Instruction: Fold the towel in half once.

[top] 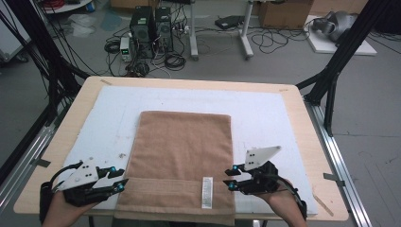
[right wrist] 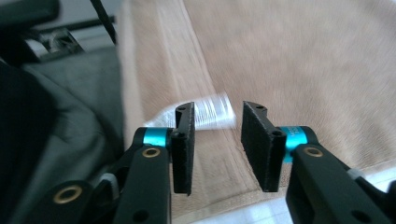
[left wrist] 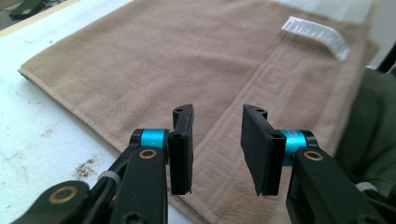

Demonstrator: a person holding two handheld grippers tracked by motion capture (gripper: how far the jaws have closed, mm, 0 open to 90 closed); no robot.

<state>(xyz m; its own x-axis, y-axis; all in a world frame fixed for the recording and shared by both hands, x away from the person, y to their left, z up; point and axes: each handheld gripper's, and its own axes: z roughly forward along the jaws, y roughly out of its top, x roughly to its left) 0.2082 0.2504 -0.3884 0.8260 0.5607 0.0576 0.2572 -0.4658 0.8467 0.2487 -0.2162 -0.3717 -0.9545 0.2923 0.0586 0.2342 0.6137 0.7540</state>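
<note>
The brown towel (top: pixel 182 156) lies flat on the white mat (top: pixel 265 118) that covers the wooden table (top: pixel 309 156), folded into a neat rectangle with its near hem hanging slightly over the table's front edge. A white care label (top: pixel 207 192) sits face up on the patterned border band near the right front corner. Judging from how it lies, at least 1 fold looks done and smoothed; a further fold to bring it smaller probably remains, though nothing here settles how many.

The left gripper (top: pixel 122 179) sits just beside the towel's left front corner, its jaws parted with a clear gap and nothing between the pads, the towel's border visible beyond them in the left gripper view. The right gripper (top: pixel 231 178) stands at the right front edge, just by the label, likewise released and empty, its pads apart above the hem.
</note>
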